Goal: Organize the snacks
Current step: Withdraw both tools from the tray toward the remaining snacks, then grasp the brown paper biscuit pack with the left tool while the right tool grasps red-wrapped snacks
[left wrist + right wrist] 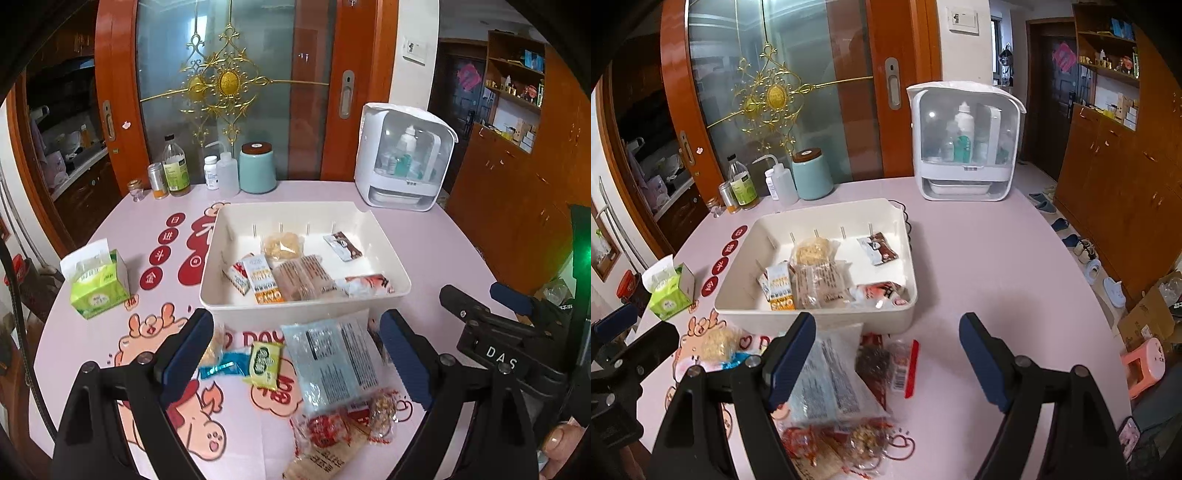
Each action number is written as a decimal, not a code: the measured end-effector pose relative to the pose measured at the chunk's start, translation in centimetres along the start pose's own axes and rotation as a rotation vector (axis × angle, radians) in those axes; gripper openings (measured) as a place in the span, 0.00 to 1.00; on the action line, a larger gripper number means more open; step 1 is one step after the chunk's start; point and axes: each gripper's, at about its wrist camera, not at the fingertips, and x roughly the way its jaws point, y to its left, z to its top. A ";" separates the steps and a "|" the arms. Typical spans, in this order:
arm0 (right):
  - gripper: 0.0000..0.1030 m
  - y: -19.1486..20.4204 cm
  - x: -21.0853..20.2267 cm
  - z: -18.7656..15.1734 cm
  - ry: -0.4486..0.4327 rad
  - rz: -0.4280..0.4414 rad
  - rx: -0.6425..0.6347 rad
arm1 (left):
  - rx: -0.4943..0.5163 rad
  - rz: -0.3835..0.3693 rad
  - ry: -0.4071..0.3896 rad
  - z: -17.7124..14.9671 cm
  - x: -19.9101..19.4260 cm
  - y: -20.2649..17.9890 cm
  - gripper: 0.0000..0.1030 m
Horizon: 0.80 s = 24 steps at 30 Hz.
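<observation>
Both my tongs hang wide and empty over the pink table [979, 258]. My left gripper [295, 354] frames loose snacks [332, 358] lying before the white bin [306, 314]; my right gripper [886, 354] hovers just beside them. More packets [816, 284] already sit inside the bin.

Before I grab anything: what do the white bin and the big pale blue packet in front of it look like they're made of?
White bin: looks like rigid moulded plastic, smooth and matte cream-white, with rounded corners and divider slots in its walls. Pale blue packet: thin flexible plastic film by the look, semi-translucent and slightly glossy, with wrinkles and a printed label.
</observation>
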 end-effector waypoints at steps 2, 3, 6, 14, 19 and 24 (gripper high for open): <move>0.79 -0.4 0.0 -0.6 0.009 0.000 -0.008 | -0.004 0.001 0.009 -0.8 0.1 -0.2 0.88; 0.79 -0.6 0.1 -0.9 0.016 -0.009 -0.013 | -0.006 0.000 0.013 -1.1 0.1 -0.3 0.88; 0.79 -1.0 0.5 -2.1 0.039 -0.025 -0.031 | -0.014 0.002 0.043 -2.6 0.7 -0.6 0.88; 0.78 -1.8 1.9 -5.3 0.116 -0.047 -0.071 | -0.023 0.018 0.139 -6.8 3.0 -0.9 0.88; 0.78 -2.4 2.5 -7.0 0.157 -0.042 -0.105 | 0.001 0.011 0.218 -9.9 4.7 -1.1 0.88; 0.78 -3.7 3.7 -9.0 0.240 0.022 -0.088 | 0.042 -0.012 0.302 -12.9 6.6 -1.7 0.88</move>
